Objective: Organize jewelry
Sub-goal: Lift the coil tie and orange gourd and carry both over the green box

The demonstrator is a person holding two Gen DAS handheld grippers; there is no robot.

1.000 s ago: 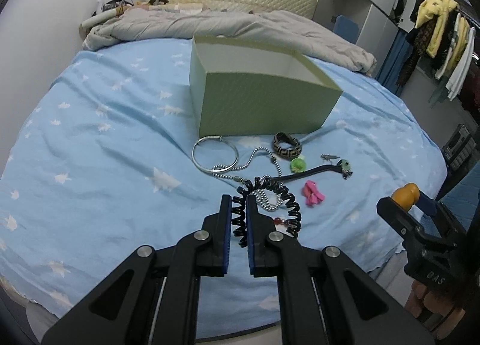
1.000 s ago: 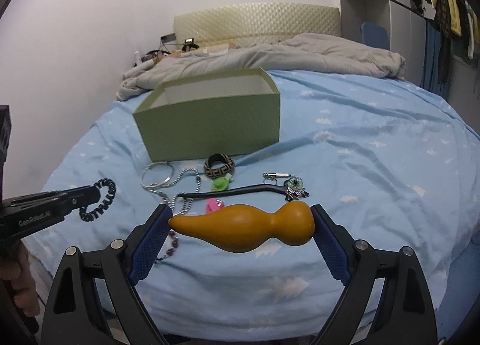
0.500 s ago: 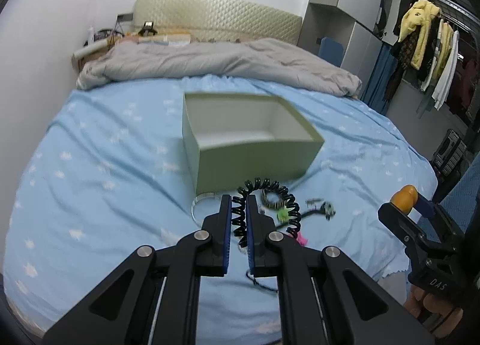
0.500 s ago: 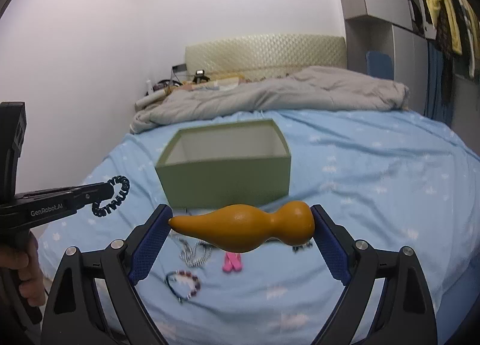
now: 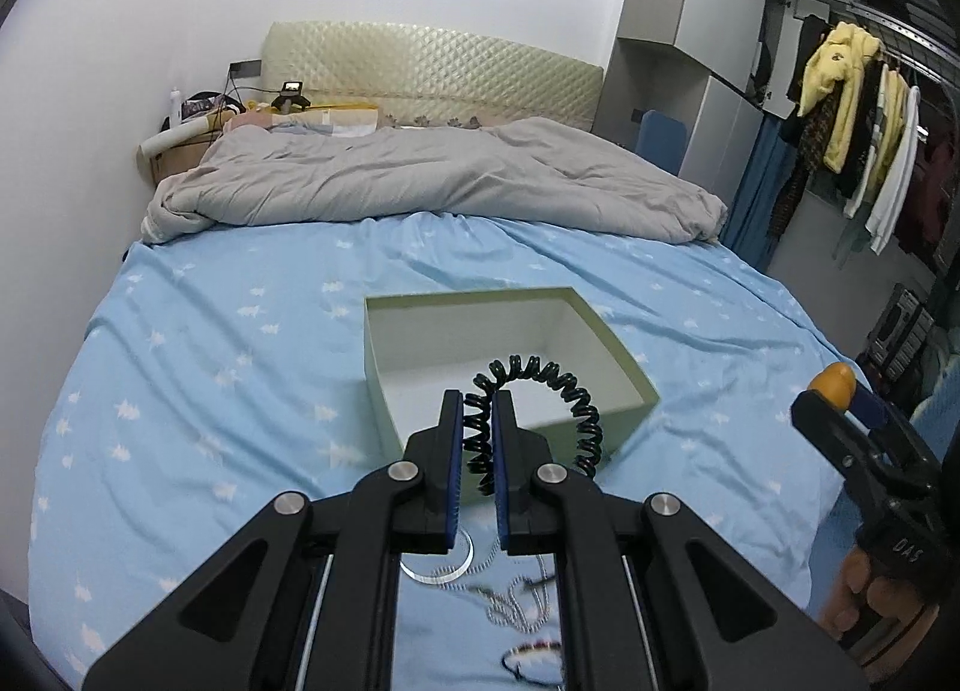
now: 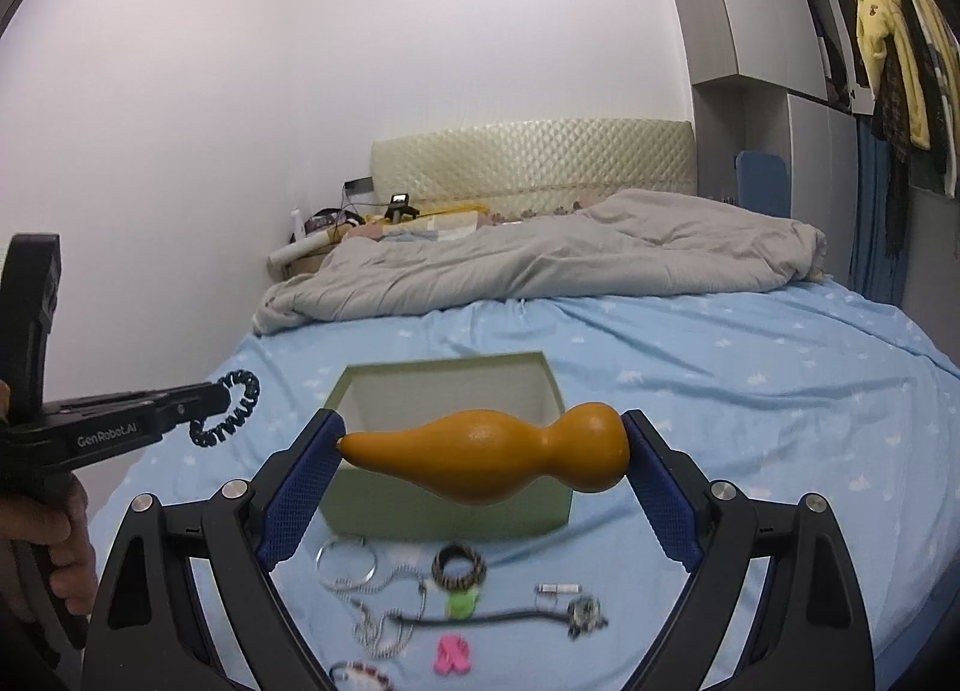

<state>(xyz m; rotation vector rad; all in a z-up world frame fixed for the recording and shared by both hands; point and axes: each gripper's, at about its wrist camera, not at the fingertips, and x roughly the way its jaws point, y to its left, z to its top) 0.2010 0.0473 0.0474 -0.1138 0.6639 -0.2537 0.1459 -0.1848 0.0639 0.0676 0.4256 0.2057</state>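
On the left, the left gripper [image 5: 477,439] is clamped on a black coil bracelet [image 5: 561,391], which arches up from between its blue pads and curls down to the right, hanging in the air above the near part of the open green box [image 5: 384,391] on the blue bedsheet [image 5: 198,367]. The box looks empty inside. Just in front of the box, lower in the right wrist view, the rest of the jewelry lies on the sheet: a silver bangle [image 6: 347,565], a beaded chain [image 6: 384,613], a patterned ring-shaped band [image 6: 459,566], a green piece [image 6: 462,606], a black cord with a charm [image 6: 510,618] and a pink piece [image 6: 453,654]. To the right, the right gripper [image 6: 483,466] holds an orange gourd [image 6: 486,463] end to end between widely spread pads, level and in front of the box. The likely trouble lies in the release: the springy coil could snag on a pad or bounce off the box rim and land on the sheet. The gourd is pinched only at its narrow tip and rounded end, so a tilt could let it slip out and drop among the small pieces.
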